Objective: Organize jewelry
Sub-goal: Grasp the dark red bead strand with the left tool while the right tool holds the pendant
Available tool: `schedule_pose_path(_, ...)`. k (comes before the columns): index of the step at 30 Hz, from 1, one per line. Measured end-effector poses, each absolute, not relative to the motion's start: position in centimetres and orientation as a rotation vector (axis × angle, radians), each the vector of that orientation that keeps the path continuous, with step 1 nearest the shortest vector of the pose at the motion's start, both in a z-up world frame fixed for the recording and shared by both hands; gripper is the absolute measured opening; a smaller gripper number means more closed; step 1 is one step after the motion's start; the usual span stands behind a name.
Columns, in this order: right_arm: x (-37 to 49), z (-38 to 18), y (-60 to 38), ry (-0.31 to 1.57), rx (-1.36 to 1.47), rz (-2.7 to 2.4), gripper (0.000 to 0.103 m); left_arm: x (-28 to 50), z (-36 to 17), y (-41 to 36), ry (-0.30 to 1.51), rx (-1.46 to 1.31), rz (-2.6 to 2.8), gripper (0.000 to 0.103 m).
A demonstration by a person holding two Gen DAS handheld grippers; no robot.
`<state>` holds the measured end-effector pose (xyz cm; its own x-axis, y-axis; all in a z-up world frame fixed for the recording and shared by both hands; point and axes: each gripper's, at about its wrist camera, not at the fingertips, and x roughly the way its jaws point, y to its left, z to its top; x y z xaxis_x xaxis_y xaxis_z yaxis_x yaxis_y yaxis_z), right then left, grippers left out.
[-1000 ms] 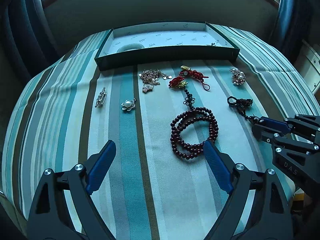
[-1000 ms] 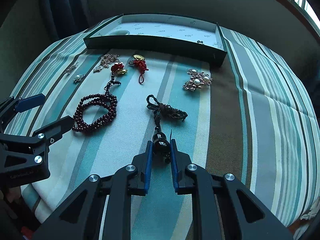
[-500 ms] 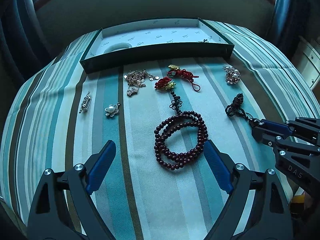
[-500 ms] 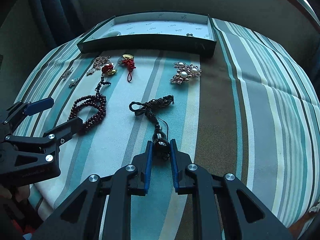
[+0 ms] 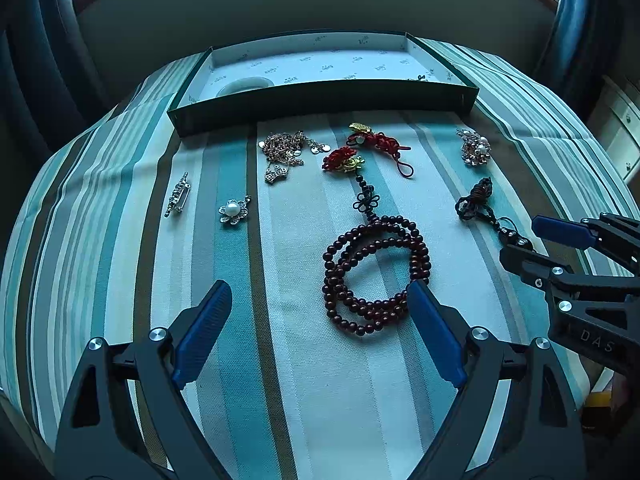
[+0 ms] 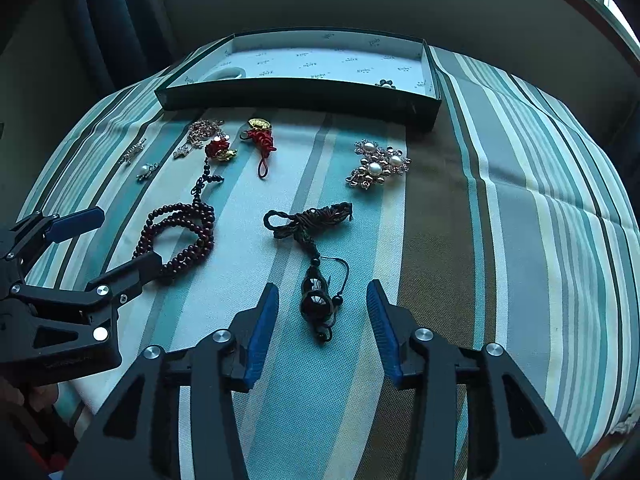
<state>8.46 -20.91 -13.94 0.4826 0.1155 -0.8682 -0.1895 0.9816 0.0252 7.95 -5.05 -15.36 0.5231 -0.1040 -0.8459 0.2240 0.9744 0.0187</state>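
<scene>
My right gripper [image 6: 322,300] is open, its jaws on either side of the black gourd pendant [image 6: 316,298], which lies on the striped cloth with its knotted cord [image 6: 312,218] stretched ahead. My left gripper [image 5: 320,308] is open and empty, just short of the dark red bead bracelet [image 5: 374,272]. The green jewelry box [image 5: 320,102] stands open at the far side, with a small flower piece [image 6: 386,85] in its right corner. The pendant also shows in the left wrist view [image 5: 514,238], by the right gripper [image 5: 532,240].
On the cloth lie a pearl brooch [image 6: 376,166], two red knot charms [image 5: 376,142] [image 5: 344,160], a silver chain [image 5: 282,148], a pearl flower pin [image 5: 234,210] and a silver bar pin [image 5: 178,196]. The cloth's edge drops off at right.
My right gripper has opened and let go of the black gourd pendant, which now lies on the cloth. The left gripper has drifted slightly, still open.
</scene>
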Motion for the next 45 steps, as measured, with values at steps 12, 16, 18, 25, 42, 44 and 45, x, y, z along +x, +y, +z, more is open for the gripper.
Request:
schedule_pose_path(12,8.9,-14.8,-20.7,1.077,-0.091,0.197,0.021,8.3,-15.7,-5.3,1.01,0.135,-0.202,0.089)
schedule_pose_path(16,8.7,-14.7,-21.2,1.074,-0.083,0.177,0.017,8.3,-15.6,-5.7,1.008,0.141,-0.212,0.089)
schedule_pose_path(18,8.6,-14.7,-21.6,1.073,-0.075,0.167,0.017,8.4,-15.7,-5.9,1.008,0.144,-0.219,0.089)
schedule_pose_path(25,8.4,-14.5,-22.2,1.071,-0.077,0.154,0.017,8.8,-15.6,-6.7,1.006,0.132,-0.259,0.089)
schedule_pose_path(42,8.4,-14.6,-22.4,1.069,-0.057,0.165,0.017,9.3,-16.2,-7.5,1.005,0.159,-0.316,0.021)
schedule_pose_path(44,8.4,-14.6,-22.4,1.07,-0.055,0.164,0.017,9.3,-16.2,-7.4,1.008,0.141,-0.331,0.015)
schedule_pose_path(45,8.4,-14.6,-22.4,1.07,-0.055,0.165,0.017,9.4,-16.2,-7.4,1.007,0.14,-0.332,0.015)
